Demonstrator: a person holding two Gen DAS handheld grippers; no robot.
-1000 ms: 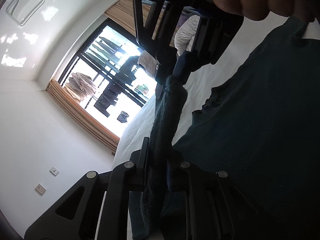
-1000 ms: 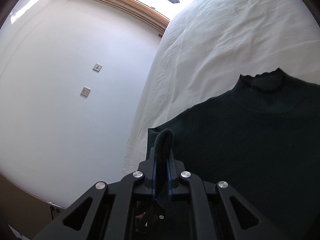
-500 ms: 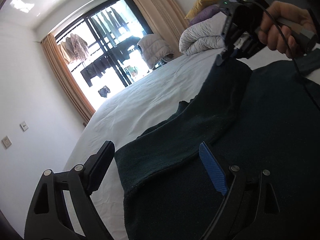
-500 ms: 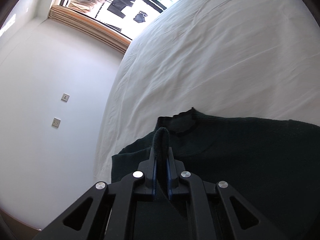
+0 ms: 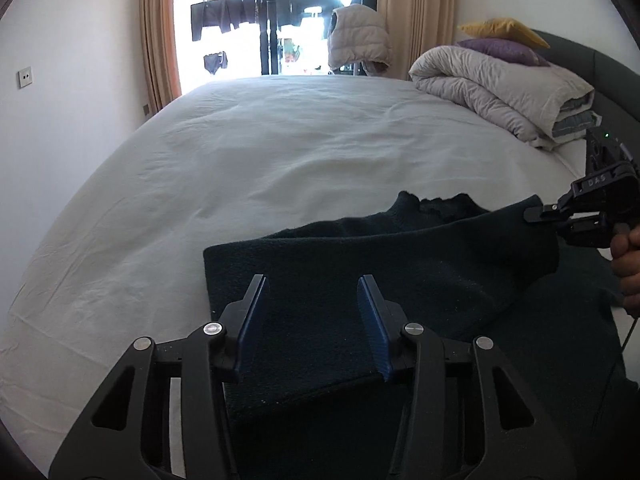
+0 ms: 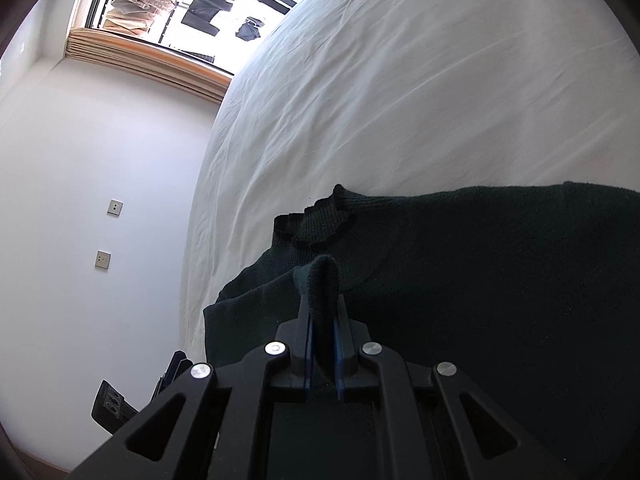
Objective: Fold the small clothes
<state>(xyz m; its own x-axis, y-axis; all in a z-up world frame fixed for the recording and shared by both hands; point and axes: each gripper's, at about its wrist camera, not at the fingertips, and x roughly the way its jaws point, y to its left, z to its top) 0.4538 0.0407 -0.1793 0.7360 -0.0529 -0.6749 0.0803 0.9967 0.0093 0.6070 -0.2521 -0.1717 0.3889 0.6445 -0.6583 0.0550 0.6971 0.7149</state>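
A dark green knit sweater (image 5: 360, 248) lies on the white bed sheet (image 5: 280, 152), its frilled collar (image 5: 436, 204) pointing toward the window. One sleeve is folded across the body. My left gripper (image 5: 311, 284) hovers over the folded sleeve near the sweater's left edge. Its jaws are closing, the blue pads still apart and not pressing the cloth beneath them. At the right edge, my right gripper (image 5: 532, 214) is shut on the sleeve's end. In the right wrist view the cuff (image 6: 320, 276) sticks up between the shut pads of the right gripper (image 6: 322, 312), just short of the collar (image 6: 320, 220).
A folded grey duvet (image 5: 500, 88) with a purple pillow (image 5: 500, 46) and a yellow pillow (image 5: 500, 28) lies at the bed's far right. A white wall runs along the bed's left edge. A person's hand (image 5: 628, 260) holds the right gripper.
My left gripper let go of the sleeve, rolled level and drew back; its jaws opened wide, then narrowed. The right gripper carried the sleeve end rightward across the sweater.
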